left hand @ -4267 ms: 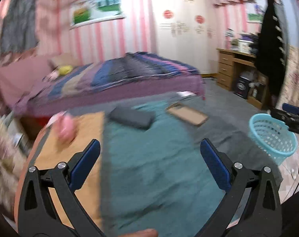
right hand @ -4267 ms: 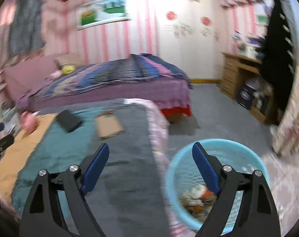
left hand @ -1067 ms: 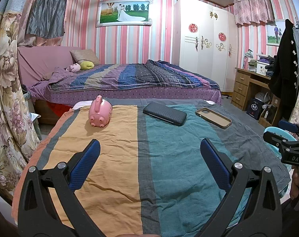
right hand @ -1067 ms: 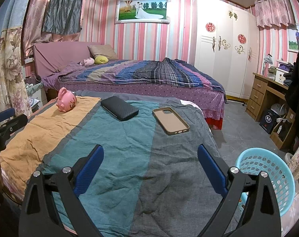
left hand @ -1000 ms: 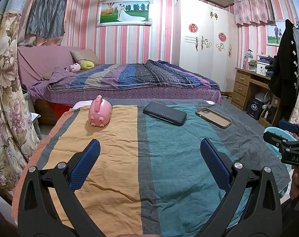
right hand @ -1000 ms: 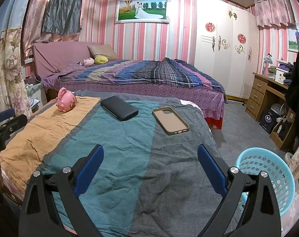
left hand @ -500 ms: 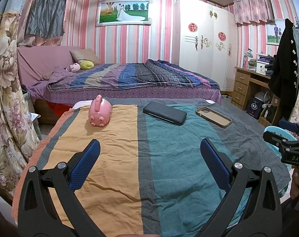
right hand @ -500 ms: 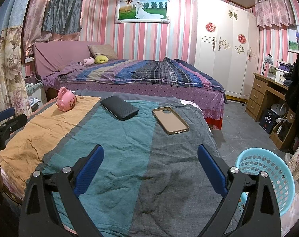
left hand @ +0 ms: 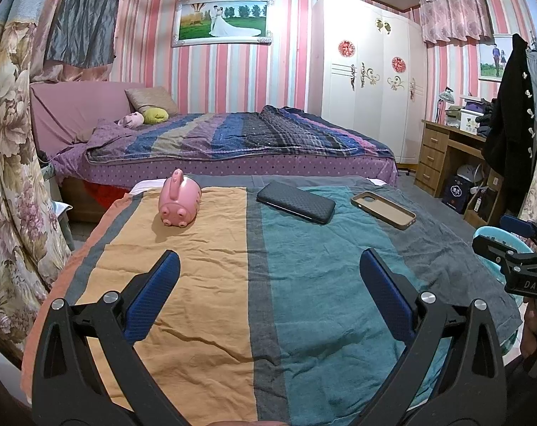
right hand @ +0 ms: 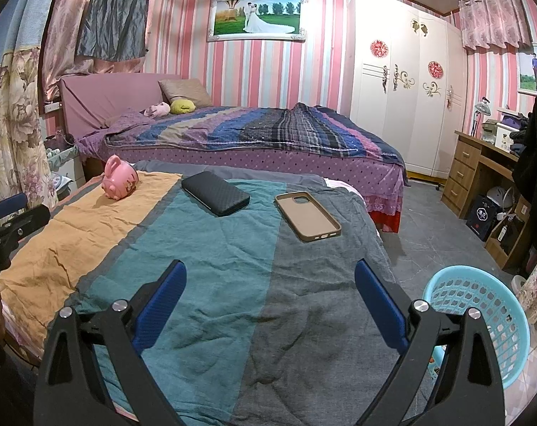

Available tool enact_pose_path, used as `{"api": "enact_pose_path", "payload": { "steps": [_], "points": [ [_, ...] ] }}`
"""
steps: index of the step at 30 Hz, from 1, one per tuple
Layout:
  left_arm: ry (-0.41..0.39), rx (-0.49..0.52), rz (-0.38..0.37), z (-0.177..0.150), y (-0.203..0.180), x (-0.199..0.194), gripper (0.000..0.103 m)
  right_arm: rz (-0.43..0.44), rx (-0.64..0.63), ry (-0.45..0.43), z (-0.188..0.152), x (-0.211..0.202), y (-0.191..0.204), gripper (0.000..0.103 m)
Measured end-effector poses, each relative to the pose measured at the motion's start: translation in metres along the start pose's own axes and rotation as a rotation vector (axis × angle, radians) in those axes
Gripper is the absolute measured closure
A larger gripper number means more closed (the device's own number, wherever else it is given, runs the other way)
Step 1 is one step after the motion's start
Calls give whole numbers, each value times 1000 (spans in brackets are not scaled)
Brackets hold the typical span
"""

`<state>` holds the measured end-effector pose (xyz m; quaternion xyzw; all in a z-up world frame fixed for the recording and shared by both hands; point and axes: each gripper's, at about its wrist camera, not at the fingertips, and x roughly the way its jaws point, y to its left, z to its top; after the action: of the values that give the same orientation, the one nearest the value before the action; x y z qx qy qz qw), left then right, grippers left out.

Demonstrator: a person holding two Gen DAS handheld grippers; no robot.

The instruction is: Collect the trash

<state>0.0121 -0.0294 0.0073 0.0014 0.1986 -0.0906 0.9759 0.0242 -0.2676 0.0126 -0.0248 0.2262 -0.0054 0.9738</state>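
My left gripper (left hand: 268, 284) is open and empty, held low over the striped cloth (left hand: 211, 284) on the table. My right gripper (right hand: 270, 291) is open and empty over the same cloth (right hand: 204, 248). A light blue trash basket (right hand: 481, 305) stands on the floor right of the table, beside my right gripper; its rim shows in the left wrist view (left hand: 495, 234). On the cloth lie a pink piggy bank (left hand: 179, 199), a black wallet-like case (left hand: 296, 201) and a tan phone case (left hand: 383, 210). No loose trash shows on the cloth.
A made bed (left hand: 233, 142) stands behind the table. A white wardrobe (left hand: 368, 92) and a wooden desk (left hand: 442, 156) line the right side. A floral curtain (left hand: 9, 177) hangs at the left. Grey floor (right hand: 428, 220) lies between table and desk.
Since 4.3 s ago both grippers swung back from the basket side to face the table. Over the last second nothing has visibly moved.
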Motion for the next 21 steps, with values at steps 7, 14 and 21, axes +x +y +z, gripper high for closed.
{"api": "enact_pose_path", "payload": {
  "steps": [7, 14, 21],
  "points": [
    [3, 2, 0, -1, 0, 0, 5, 0, 0, -1, -1, 1, -1, 9],
    [5, -1, -1, -3, 1, 2, 5, 0, -1, 0, -2, 1, 0, 9],
    [10, 5, 0, -2, 1, 4, 5, -1, -6, 6, -2, 2, 2, 9]
  ]
}}
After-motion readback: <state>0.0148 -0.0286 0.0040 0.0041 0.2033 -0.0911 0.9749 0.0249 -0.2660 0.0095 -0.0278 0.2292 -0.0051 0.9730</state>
